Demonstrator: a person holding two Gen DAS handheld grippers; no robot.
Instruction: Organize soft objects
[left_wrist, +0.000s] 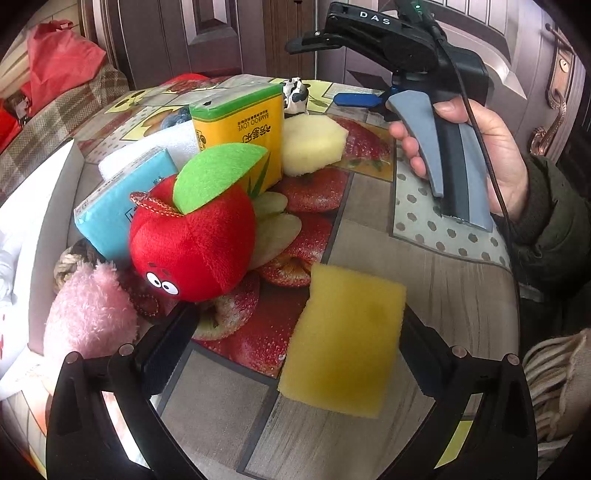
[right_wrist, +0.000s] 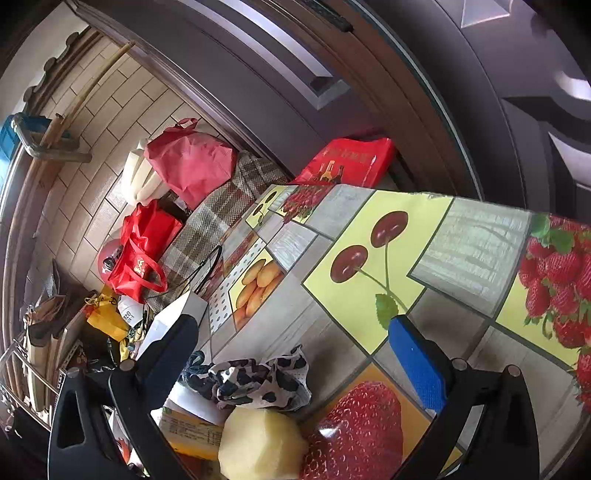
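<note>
Left to right, left wrist view. White box at the far left edge, its wall facing the pile — probably the bin the soft things are meant to go into, though its inside is not readable here.

Pink fluffy toy lies against the box wall, a knotted rope piece just behind it. Red plush apple rests on the pink toy's right side and leans back on a blue tissue pack. Behind these, a yellow tissue pack stands upright, with a pale sponge piece just beside it. Things are crowded together at the box side of the desk — judged to be a gathered pile awaiting sorting.

Left tongs: spread wide, grasping nothing. Yellow sponge lies flat on the desk between the two fingers, nearer the right one; contact with that finger cannot be told. Judged the pick target, with the jaws framing it before a squeeze.

Right tongs: held up off the desk by the hand, jaws released and empty. Right wrist view shows a cow-print cloth toy and the pale sponge piece below them — parked clear, likely so as not to crowd the left side.
</note>
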